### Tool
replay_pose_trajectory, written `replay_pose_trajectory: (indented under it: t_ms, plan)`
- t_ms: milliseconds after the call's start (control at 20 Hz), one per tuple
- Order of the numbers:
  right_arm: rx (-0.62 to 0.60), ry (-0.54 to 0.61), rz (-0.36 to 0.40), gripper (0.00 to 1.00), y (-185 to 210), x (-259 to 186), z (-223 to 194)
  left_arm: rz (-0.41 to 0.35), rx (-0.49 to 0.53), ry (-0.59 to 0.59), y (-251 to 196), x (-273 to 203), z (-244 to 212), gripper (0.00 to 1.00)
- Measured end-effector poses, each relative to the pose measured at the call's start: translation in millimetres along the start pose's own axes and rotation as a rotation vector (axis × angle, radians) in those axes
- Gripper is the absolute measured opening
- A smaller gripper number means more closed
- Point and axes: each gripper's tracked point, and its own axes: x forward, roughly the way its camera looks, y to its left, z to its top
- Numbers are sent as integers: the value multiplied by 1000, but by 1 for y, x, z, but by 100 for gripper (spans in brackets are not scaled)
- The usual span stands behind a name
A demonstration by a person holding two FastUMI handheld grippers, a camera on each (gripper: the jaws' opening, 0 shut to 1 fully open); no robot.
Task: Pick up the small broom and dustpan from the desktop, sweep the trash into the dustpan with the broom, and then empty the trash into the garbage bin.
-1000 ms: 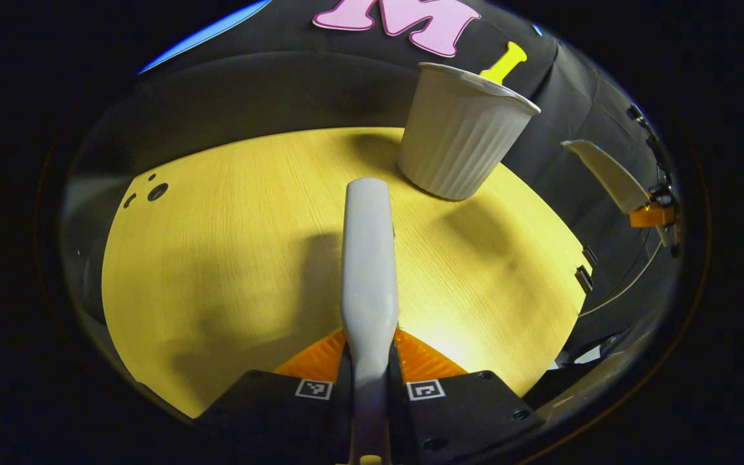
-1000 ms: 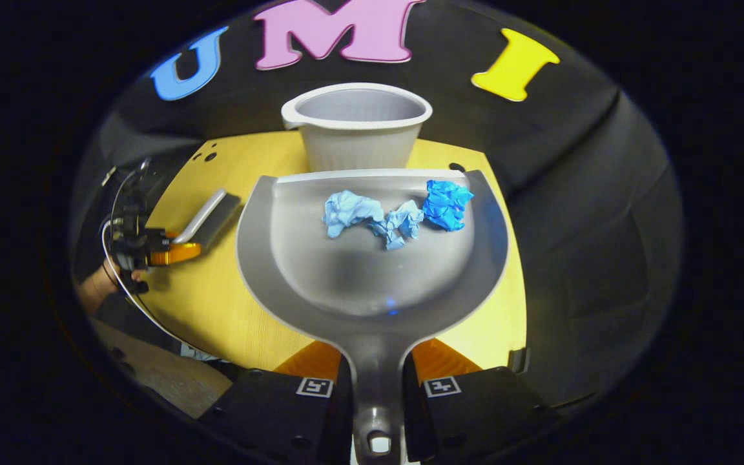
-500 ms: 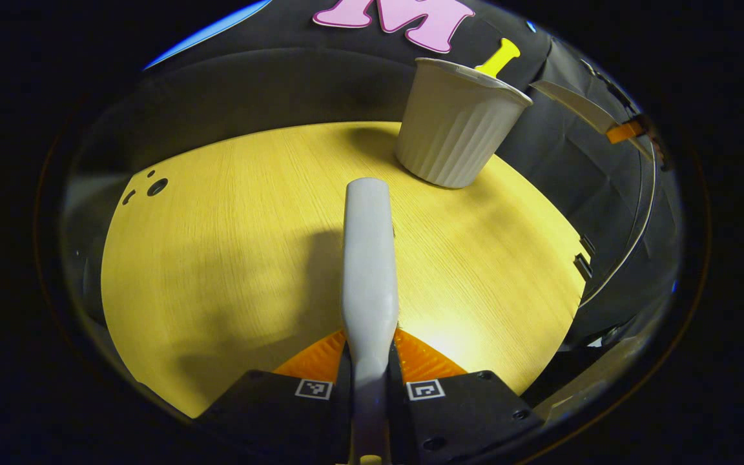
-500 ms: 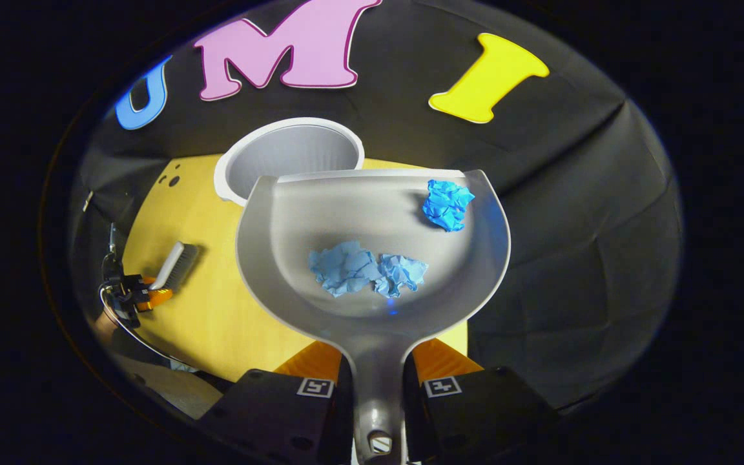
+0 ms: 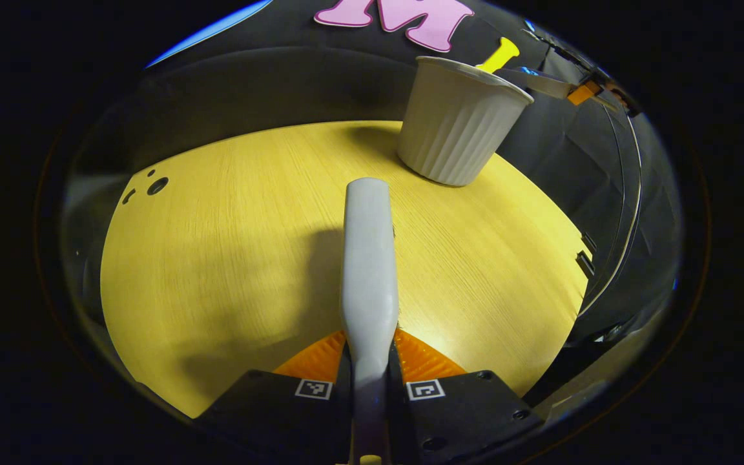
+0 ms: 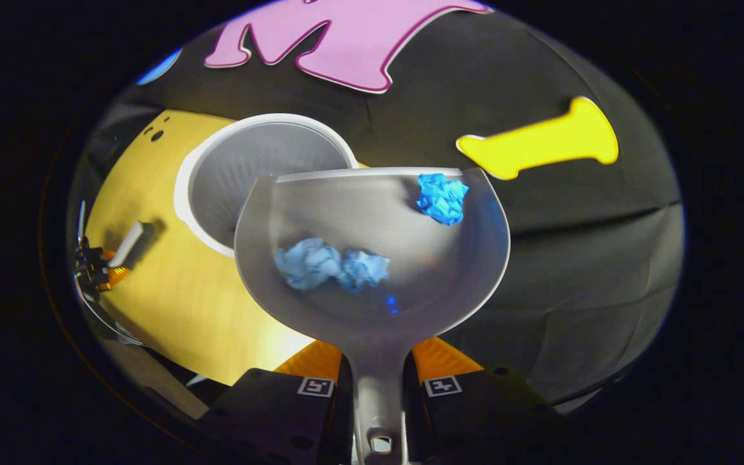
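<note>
Right gripper point(image 6: 377, 387) was found clamped on the handle of the dustpan point(image 6: 372, 271), both fingers pressed against it. Ahead of the fingers, the pan was held in the air with its front lip at the near rim of the garbage bin point(image 6: 262, 174), which lay ahead and to the left. Two pale blue paper wads point(image 6: 330, 265) were seen low in the bowl toward the handle, and a darker blue wad point(image 6: 442, 197) near the front lip on the right.

Compared with the frames from a second earlier, the pan was raised and carried from in front of the bin to partly over its mouth, and the pale wads were shifted back toward the handle. It is judged that sweeping was complete and emptying begun; a forward tip was not yet made, and with the pan only partly over the opening, spillage of the darker wad beyond the rim is considered possible.

Left gripper point(image 5: 369, 387) was found closed on the broom point(image 5: 367, 258), its handle pointing forward over the desktop point(image 5: 217, 258), well short of the bin and idle.

Broom bristles were hidden beneath the handle in the left gripper view. Bin contents could not be made out. Part of the bin's rim was covered by the pan.
</note>
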Motion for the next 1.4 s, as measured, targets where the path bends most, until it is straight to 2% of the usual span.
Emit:
replay_pose_trajectory:
  t_ms: [150, 300, 400, 450, 500, 600, 800, 850, 900, 950, 1000, 1100, 1150, 1400]
  plan:
    - [-85, 17, -35, 36, 6, 7, 13, 9, -24, -1, 6, -3, -5, 28]
    - [-232, 38, -119, 36, 4, 8, 24, 22, -40, 1, 10, -7, -9, 27]
    - [-284, 41, -139, 36, 7, 4, 26, 26, -44, 2, 13, -9, -12, 27]
    - [-310, 42, -151, 36, 7, 1, 25, 28, -45, 3, 13, -10, -15, 24]
    - [-339, 44, -169, 36, 4, -1, 26, 29, -47, 5, 14, -10, -16, 28]
    - [-416, 52, -206, 36, 3, 3, 30, 32, -49, 9, 14, -10, -20, 28]
    - [-536, 60, -203, 36, 15, 2, 43, 39, -40, 13, 13, -11, -25, 27]
    - [-568, 65, -201, 36, 19, 3, 46, 41, -41, 13, 13, -11, -26, 24]
    - [-591, 68, -206, 36, 20, 3, 49, 41, -45, 13, 13, -12, -27, 27]
    - [-602, 75, -207, 36, 23, 3, 50, 42, -52, 12, 12, -11, -28, 28]
    - [-605, 77, -207, 36, 25, 3, 50, 41, -58, 12, 11, -11, -29, 24]
    - [-615, 78, -207, 36, 25, 6, 52, 42, -65, 9, 10, -14, -30, 31]
    - [-618, 77, -206, 36, 25, 5, 52, 42, -65, 9, 10, -14, -31, 27]
    - [-583, 53, -200, 36, 20, 3, 51, 55, -54, 13, 12, -16, -31, 27]
